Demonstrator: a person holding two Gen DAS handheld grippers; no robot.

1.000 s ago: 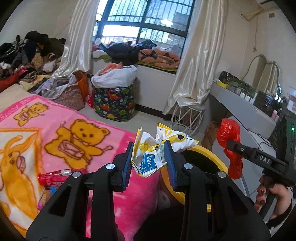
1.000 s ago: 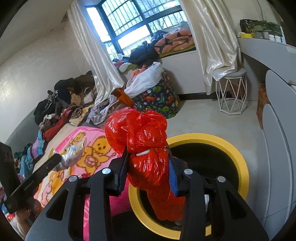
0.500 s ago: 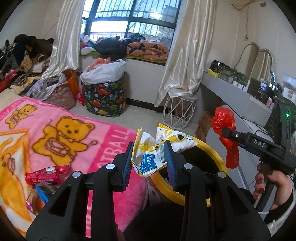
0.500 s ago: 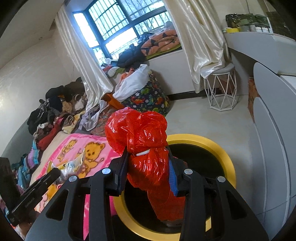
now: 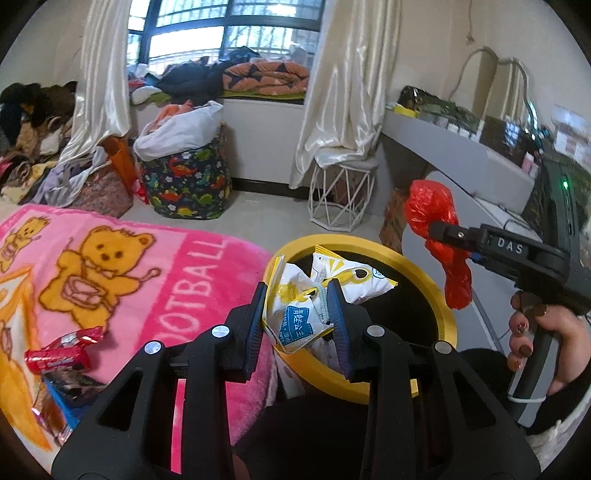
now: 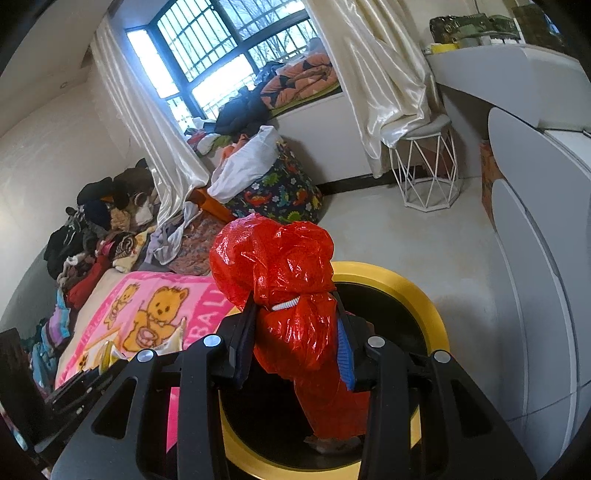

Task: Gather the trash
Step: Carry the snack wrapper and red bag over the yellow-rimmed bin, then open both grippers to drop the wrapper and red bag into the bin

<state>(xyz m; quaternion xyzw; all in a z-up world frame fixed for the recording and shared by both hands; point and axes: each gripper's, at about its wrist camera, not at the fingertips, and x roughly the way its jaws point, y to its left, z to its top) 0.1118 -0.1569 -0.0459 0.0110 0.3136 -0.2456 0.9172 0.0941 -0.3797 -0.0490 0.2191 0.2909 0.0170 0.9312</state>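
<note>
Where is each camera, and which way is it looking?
Left wrist view: sits on the left tool, looking along its fingers at the snack wrappers it holds over the yellow-rimmed bin; the person's other hand shows at the right.
Right wrist view: sits on the right tool, looking at the red plastic bag it holds over the bin; no hand shows.
Both views share the bin, the red bag, the pink teddy blanket and the window.
</note>
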